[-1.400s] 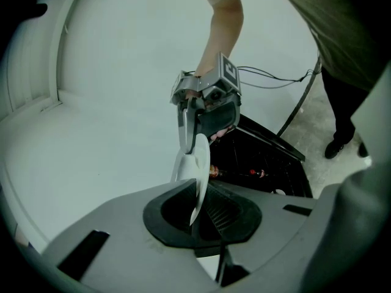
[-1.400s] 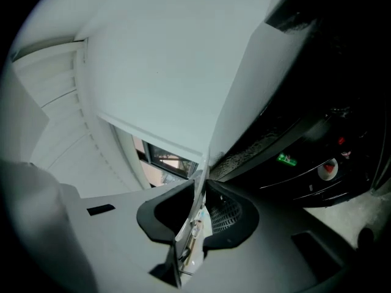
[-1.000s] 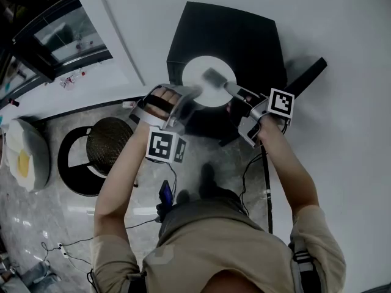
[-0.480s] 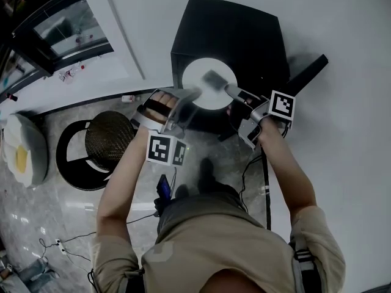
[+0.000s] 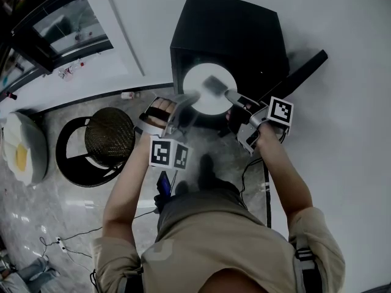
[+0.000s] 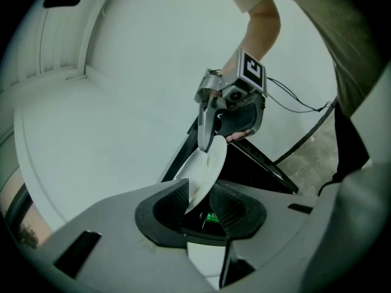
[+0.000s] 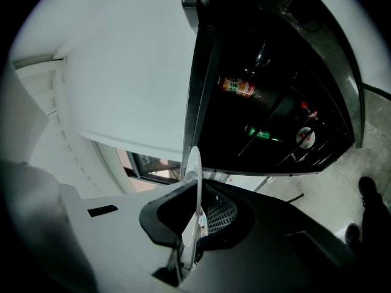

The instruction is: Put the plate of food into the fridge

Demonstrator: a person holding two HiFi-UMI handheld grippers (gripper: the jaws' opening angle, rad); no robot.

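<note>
A white plate (image 5: 206,91) hangs level in front of the small black fridge (image 5: 232,26), whose door (image 5: 303,73) stands open to the right. My right gripper (image 5: 215,84) is shut on the plate's right rim (image 7: 194,176), which is pinched between its jaws. My left gripper (image 5: 190,96) is at the plate's left rim (image 6: 204,166). Its jaws have just been opening and stand apart, with the rim between them and a gap to one pad. The left gripper view shows the right gripper (image 6: 206,142) across the plate. No food can be made out on the plate.
Inside the dark fridge (image 7: 275,102) lie a can (image 7: 237,86) and small lights. A round black stool with a woven seat (image 5: 107,142) stands left of my legs. A white and yellow cushion (image 5: 24,154) lies at far left, and cables (image 5: 146,221) run over the marble floor.
Both hands and the plate have sunk a little in front of the open fridge. The left gripper's jaws stand wider round the rim than before.
</note>
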